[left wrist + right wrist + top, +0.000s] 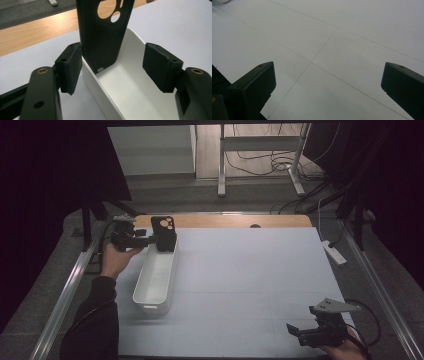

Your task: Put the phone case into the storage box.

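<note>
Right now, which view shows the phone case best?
The left gripper view: the phone case stands close up in the bin's end, between open pads. The high view shows it small and dark; the right gripper view looks at bare table.

We see a black phone case [164, 234] with round cut-outs standing in a plain white bin [155, 279]. The table [250, 270] carries a pale bluish-white sheet crossed by thin grey lines, and a strip of light wood [225, 221] runs along its far edge. Our left gripper [112, 67] is black with brass-coloured screws; our right gripper [300, 332] is black too, topped by a grey plate. Our sleeve [95, 320] is black.
</note>
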### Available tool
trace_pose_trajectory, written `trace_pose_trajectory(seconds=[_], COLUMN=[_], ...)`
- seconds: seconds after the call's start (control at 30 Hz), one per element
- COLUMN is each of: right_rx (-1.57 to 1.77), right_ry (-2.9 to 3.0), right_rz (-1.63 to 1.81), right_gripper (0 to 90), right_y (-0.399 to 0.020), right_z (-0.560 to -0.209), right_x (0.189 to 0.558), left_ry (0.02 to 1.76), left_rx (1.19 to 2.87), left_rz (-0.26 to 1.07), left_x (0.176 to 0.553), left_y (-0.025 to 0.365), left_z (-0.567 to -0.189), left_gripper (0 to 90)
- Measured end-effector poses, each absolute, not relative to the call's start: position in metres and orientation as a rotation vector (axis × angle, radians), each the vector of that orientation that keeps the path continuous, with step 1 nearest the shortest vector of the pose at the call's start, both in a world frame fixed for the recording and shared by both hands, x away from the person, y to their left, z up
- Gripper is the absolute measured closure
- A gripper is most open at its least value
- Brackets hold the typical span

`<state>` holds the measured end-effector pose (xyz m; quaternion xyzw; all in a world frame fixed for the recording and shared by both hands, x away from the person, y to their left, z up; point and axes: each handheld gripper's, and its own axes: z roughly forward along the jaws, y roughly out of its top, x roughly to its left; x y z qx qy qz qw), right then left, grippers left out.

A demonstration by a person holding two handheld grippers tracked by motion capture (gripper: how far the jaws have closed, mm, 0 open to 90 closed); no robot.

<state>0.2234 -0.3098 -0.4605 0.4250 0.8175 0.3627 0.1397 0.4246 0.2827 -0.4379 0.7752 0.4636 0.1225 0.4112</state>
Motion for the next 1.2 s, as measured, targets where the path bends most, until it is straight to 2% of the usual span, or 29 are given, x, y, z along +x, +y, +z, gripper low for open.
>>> trace_pose_trajectory(seconds=[0.57, 0.83, 1.2], right_rx=[1.228, 1.224, 1.224], right_ry=[2.362, 2.365, 2.364], right_rz=[1.045, 1.043, 1.041], right_gripper=[0.0, 0.0, 0.0], right_y=[-0.309, -0.309, -0.309], right_z=[-0.460, -0.460, -0.460], right_x=[0.223, 0.223, 0.223], left_ry=[1.124, 1.144, 1.134], left_rx=[1.942, 1.933, 1.957], left_rz=[0.307, 0.286, 0.297], left_x=[0.401, 0.392, 0.374], left_y=[0.276, 0.272, 0.269], left_z=[-0.437, -0.437, -0.441], left_gripper=[17.3, 6.6, 1.9])
